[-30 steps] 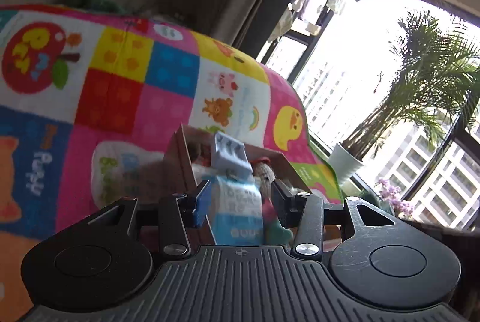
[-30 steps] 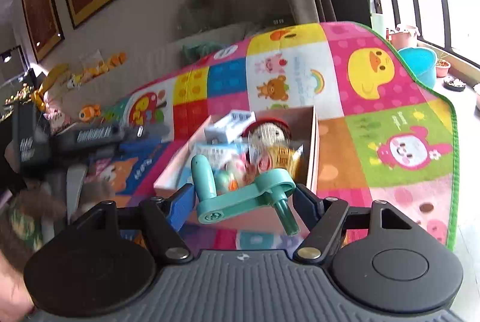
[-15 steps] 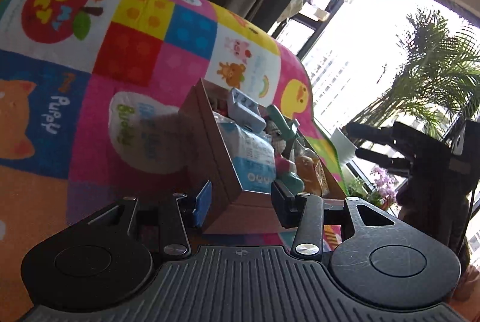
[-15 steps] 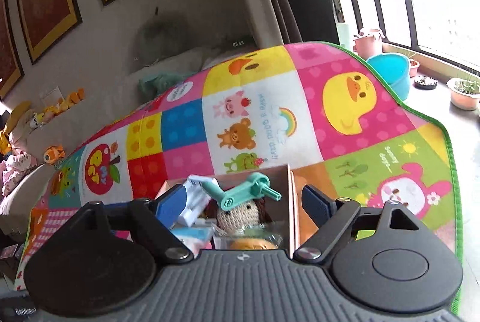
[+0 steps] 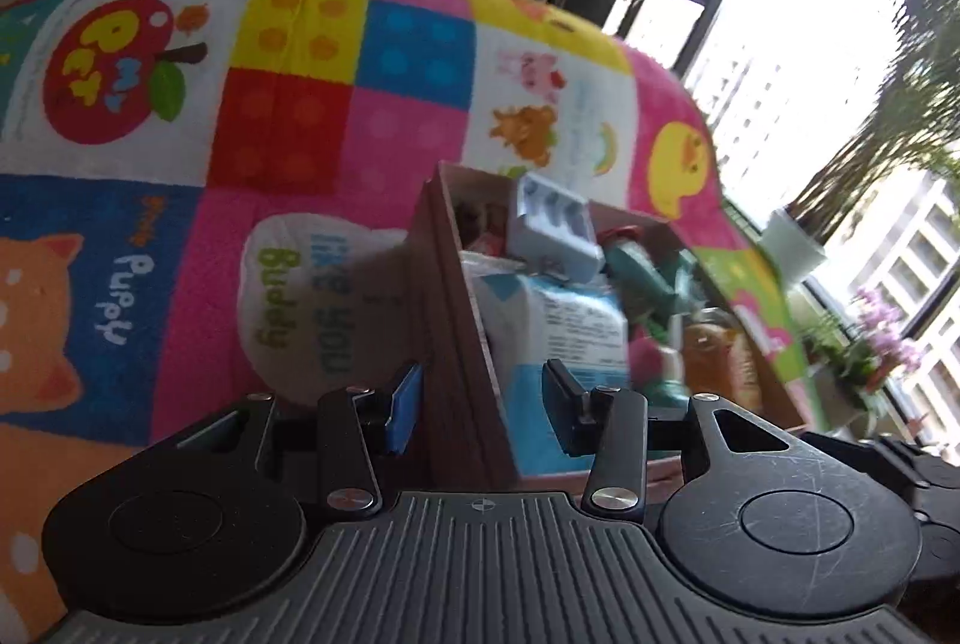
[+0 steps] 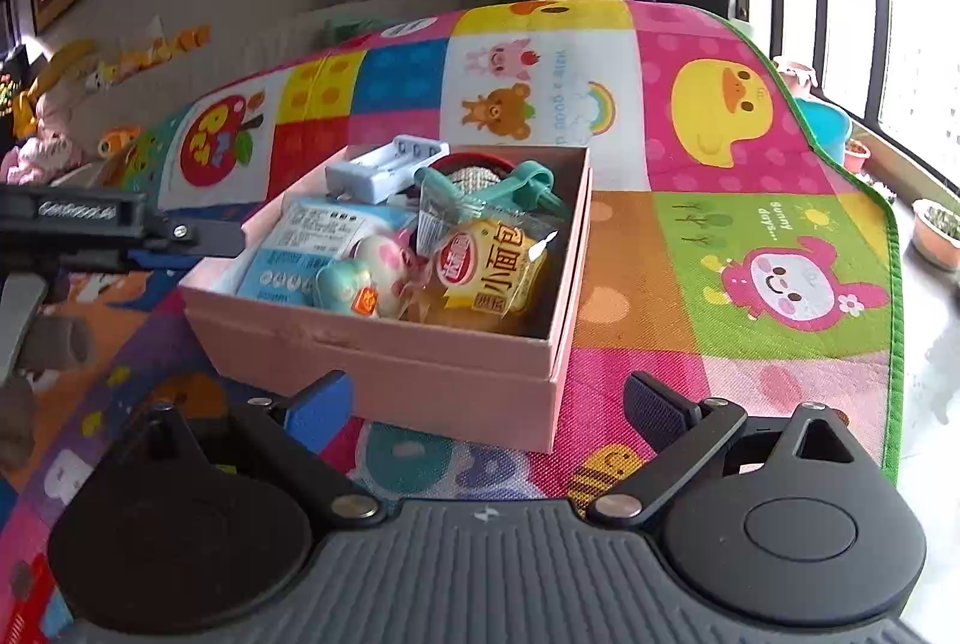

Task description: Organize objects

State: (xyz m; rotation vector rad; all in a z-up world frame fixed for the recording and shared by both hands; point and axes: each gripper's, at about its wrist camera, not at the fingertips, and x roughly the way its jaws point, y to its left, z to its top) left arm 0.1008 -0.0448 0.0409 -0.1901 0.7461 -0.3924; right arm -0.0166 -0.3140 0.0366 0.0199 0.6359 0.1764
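An open pink box (image 6: 384, 362) sits on the play mat. It holds a teal handled toy (image 6: 516, 185), a pale blue battery charger (image 6: 384, 167), a blue-white packet (image 6: 300, 248), a yellow bread packet (image 6: 492, 272) and a pastel plush (image 6: 372, 278). My right gripper (image 6: 486, 401) hovers just short of the box's near wall; its jaws are opening wide with nothing between them. My left gripper (image 5: 480, 404) is at the box's left side (image 5: 456, 344), jaws drawn narrow and clamping nothing. One of its fingers (image 6: 198, 236) reaches the left rim.
The colourful mat (image 6: 750, 134) ends in a green edge at the right. Beyond it, on bare floor by the window, are a blue tub (image 6: 822, 122) and plant pots (image 6: 936, 230). Soft toys (image 6: 36, 146) lie at the far left below framed pictures.
The right gripper let go of the teal toy, which now lies in the box, then spread its jaws and sank nearer the box's front. The left gripper swung around the box's left side.
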